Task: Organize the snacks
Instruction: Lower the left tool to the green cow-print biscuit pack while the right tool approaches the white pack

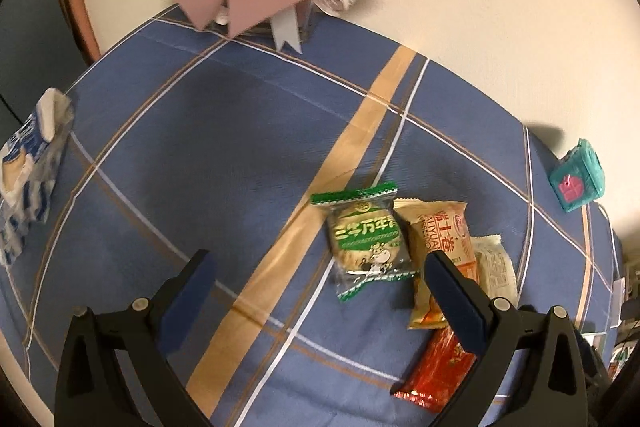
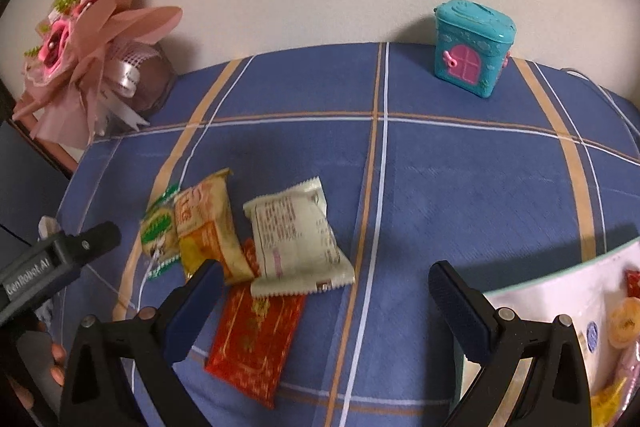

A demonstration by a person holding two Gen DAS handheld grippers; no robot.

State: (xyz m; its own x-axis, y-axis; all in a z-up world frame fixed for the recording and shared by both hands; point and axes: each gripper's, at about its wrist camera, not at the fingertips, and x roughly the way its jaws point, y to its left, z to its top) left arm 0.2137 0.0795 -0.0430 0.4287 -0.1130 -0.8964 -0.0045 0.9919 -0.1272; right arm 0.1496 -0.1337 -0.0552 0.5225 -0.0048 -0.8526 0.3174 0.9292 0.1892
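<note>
Right gripper [image 2: 320, 291] hung agape above blue cloth [image 2: 460, 179]; white packet [image 2: 296, 239] overlapped red packet [image 2: 256, 339].

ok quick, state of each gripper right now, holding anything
Left gripper: open, holding nothing, above the snack packets.
Right gripper: open, holding nothing.

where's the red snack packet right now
In the right wrist view the red packet lies on the blue cloth, nearest the camera, partly under the white packet.

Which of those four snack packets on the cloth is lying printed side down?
The white packet: it shows only small print, while the green, orange and red ones show bright fronts.
</note>
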